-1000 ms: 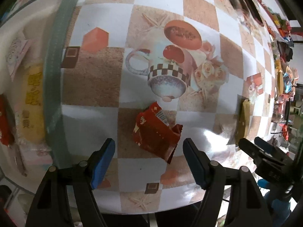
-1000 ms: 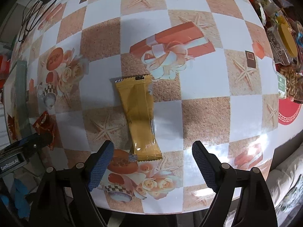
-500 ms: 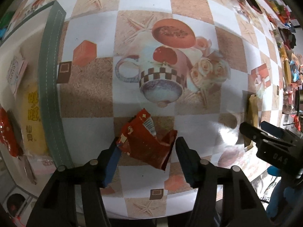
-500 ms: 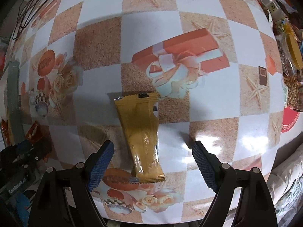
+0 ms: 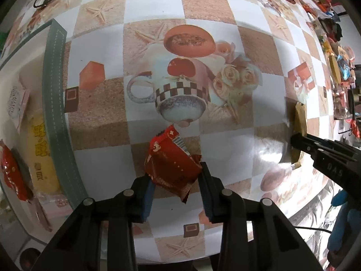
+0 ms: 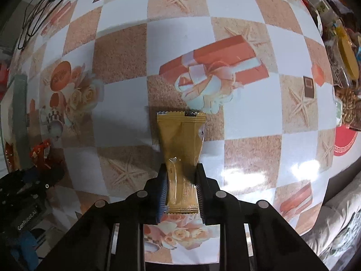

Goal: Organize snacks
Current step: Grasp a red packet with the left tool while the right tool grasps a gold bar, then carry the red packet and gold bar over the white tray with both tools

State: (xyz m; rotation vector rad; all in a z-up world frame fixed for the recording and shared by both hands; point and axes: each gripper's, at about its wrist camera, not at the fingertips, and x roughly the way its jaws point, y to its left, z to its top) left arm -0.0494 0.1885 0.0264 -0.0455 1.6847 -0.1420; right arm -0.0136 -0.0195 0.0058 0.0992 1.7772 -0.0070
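Note:
A crumpled red snack packet lies on the patterned tablecloth. My left gripper points down over it, its jaws closing, and both blue pads press the packet's near end. A long gold snack packet lies flat, and my right gripper is shut on its near half. In the left wrist view the right gripper shows at the right edge on the gold snack packet. In the right wrist view the left gripper and the red snack packet sit at the lower left.
A box with a teal rim stands at the left and holds a yellow packet and a red packet. Several loose snacks crowd the table's right side by a red mat. Cables lie far left.
Both grippers came down onto their packets and closed. The left jaws narrowed around the red packet and squeezed it. The right jaws went from wide open to clamped on the gold packet.

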